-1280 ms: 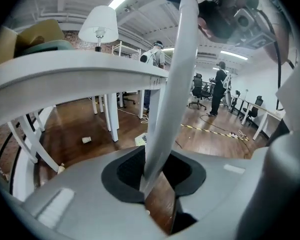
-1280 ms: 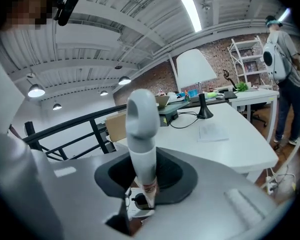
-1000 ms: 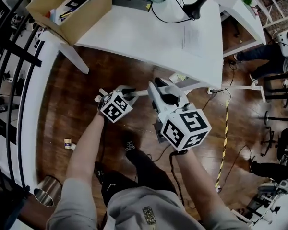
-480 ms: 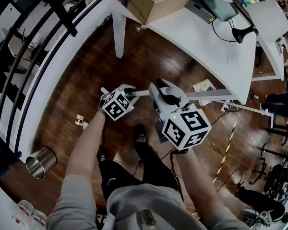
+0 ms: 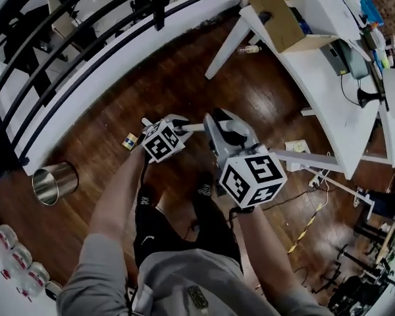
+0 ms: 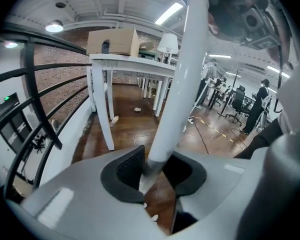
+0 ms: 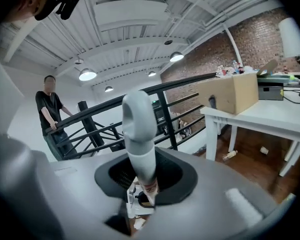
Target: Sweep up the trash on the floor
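My left gripper [image 5: 151,128] [image 6: 153,172] is shut on a long white pole [image 6: 177,84]. In the head view the pole [image 5: 316,161] runs level to the right, under my right gripper [image 5: 218,121]. My right gripper [image 7: 142,180] is shut on a second white handle [image 7: 139,129] with a rounded loop end that stands up between its jaws. What hangs at the lower ends of both handles is hidden. A small yellow box [image 5: 130,141] lies on the wood floor just left of my left gripper. A bottle [image 5: 250,49] [image 6: 113,119] lies by the table leg.
A white table [image 5: 329,91] with a cardboard box [image 5: 276,8] stands at the right. A black railing [image 5: 85,38] curves along the left. A steel bin [image 5: 52,183] stands at the lower left. Cables and a white block [image 5: 296,149] lie under the table. A person [image 7: 50,114] stands at the railing.
The whole view has swung round: the table slid to the right, the bin and yellow box rose in view. Both grippers keep their hold and their spacing.
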The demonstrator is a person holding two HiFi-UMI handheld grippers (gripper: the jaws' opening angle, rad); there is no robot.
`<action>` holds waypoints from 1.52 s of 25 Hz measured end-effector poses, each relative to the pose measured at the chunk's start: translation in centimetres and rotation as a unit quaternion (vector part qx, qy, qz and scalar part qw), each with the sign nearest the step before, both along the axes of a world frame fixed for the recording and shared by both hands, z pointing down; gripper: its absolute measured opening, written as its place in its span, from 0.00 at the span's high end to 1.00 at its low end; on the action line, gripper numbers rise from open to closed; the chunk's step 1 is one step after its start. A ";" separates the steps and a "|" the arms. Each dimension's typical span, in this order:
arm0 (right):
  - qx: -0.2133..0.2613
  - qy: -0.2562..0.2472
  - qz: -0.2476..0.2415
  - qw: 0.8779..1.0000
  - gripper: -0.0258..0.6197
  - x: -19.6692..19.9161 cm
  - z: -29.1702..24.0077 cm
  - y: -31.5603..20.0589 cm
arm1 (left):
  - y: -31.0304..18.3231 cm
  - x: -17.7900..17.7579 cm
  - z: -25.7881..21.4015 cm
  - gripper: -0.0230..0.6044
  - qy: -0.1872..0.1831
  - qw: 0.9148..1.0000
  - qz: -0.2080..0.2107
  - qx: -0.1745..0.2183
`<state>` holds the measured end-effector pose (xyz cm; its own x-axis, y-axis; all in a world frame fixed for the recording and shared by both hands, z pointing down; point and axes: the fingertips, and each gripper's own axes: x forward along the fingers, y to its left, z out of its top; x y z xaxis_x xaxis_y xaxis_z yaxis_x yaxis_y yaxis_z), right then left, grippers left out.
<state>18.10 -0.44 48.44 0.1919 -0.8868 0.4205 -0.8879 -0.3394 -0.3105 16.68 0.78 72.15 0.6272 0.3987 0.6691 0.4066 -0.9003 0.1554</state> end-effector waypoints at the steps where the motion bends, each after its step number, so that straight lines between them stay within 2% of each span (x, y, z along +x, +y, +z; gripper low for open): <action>1: 0.002 -0.001 -0.011 1.000 0.84 -0.7 0.0 -0.9 | -1.0 -0.8 0.0 0.81 -0.003 1.000 -0.013 0.003; 4: 0.011 -0.006 -0.040 0.999 0.84 -2.0 -0.3 -2.8 | -3.2 -2.4 -0.3 0.81 -0.006 0.999 -0.050 0.011; 8: 0.041 -0.012 -0.083 0.996 0.84 -1.4 -2.4 -4.1 | -5.0 -2.7 -2.4 0.81 -0.004 0.993 -0.116 0.023; 13: 0.082 0.005 -0.164 0.983 0.84 -0.4 -8.5 -5.3 | -6.8 -1.0 -8.2 0.81 0.019 0.975 -0.218 0.044; 16: 0.092 0.021 -0.202 0.975 0.84 0.1 -11.5 -6.3 | -7.7 0.2 -10.8 0.81 0.039 0.964 -0.258 0.045; 20: 0.088 0.043 -0.247 0.964 0.84 0.6 -12.1 -9.8 | -11.0 1.9 -11.4 0.82 0.058 0.951 -0.300 0.041; 24: 0.069 0.057 -0.289 0.953 0.84 0.2 -11.4 -16.1 | -16.0 2.7 -10.8 0.82 0.073 0.938 -0.339 0.016; 28: 0.055 0.052 -0.331 0.941 0.84 -0.4 -10.9 -23.4 | -22.2 2.1 -10.5 0.83 0.073 0.917 -0.392 0.003; 33: 0.050 0.045 -0.368 0.927 0.84 -1.6 -11.5 -31.0 | -29.0 1.1 -11.2 0.82 0.079 0.879 -0.471 -0.011; 38: 0.044 0.031 -0.439 0.897 0.84 -3.7 -10.4 -36.6 | -34.3 -0.3 -10.0 0.81 0.064 0.849 -0.524 -0.029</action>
